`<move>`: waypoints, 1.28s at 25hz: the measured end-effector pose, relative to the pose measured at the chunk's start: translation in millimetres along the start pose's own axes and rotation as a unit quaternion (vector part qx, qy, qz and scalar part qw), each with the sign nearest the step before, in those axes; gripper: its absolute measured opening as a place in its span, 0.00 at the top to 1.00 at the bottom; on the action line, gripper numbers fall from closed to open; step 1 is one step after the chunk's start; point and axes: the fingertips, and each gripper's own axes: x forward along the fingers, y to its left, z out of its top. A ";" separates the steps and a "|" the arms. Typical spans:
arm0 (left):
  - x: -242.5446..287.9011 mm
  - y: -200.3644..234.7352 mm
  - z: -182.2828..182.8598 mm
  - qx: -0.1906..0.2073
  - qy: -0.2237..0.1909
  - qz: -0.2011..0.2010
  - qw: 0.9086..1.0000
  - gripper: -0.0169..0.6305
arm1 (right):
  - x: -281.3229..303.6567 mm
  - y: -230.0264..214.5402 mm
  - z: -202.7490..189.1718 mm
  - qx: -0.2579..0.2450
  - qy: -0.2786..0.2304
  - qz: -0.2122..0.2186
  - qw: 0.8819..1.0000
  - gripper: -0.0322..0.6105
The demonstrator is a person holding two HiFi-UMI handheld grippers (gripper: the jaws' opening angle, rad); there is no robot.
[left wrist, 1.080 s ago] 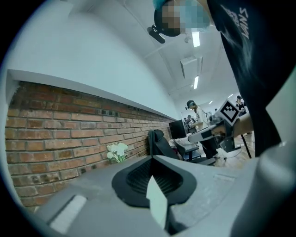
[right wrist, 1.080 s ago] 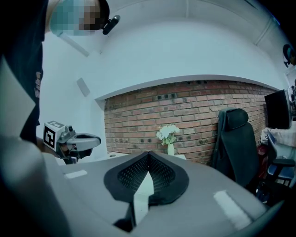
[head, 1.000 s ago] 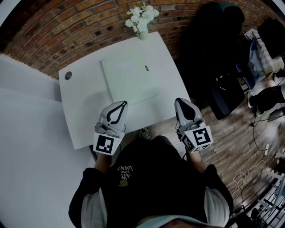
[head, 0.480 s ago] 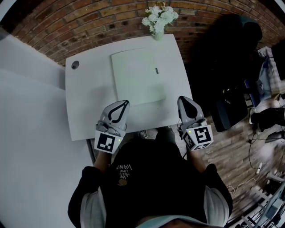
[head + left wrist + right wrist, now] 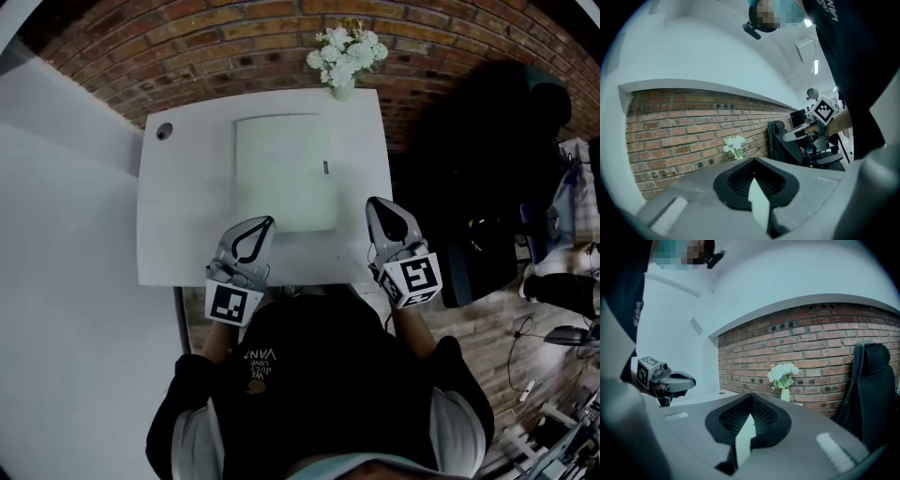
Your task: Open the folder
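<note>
White desk against a brick wall, and flat on it, closed, the pale folder, lying centrally and nearer the far edge than the near one. Small dark tab on the folder's right edge, so probably the opening side, with the spine then along the left, going by that alone. Vase of white flowers right at the far edge, just beyond the folder's far right corner. Round cable hole off in the far left corner, well apart.

Left hand-held gripper at the near edge, tip up against the folder's near side toward its left corner, jaws pressed together on nothing; touching the cover or just above it, impossible to tell from overhead. Right hand-held gripper by the right edge, beside the folder's near right corner and apart from it, jaws likewise pressed together, nothing between them.

Step in hand, by the look of it: the approach. To do it well:
- Spread the right jaws before arriving.
- Come in low along the folder's right side.
- Slip one jaw under the cover close to the tab and pinch the cover only, not the whole stack.
- Pin the spine side with the left tip against sliding on that smooth top.
- Lift and swing the cover leftward in an arc, well away from the vase.
</note>
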 end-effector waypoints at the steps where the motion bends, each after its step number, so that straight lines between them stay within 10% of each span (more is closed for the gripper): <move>1: 3.7 -2.3 0.0 0.001 0.001 0.006 1.000 0.97 | 3.3 -4.2 -1.1 -0.002 0.003 0.008 1.000 0.95; 32: 45.9 -29.4 -51.7 -0.012 0.065 0.144 0.987 0.97 | 133.4 -40.9 -59.5 -0.033 0.061 0.185 0.980 0.95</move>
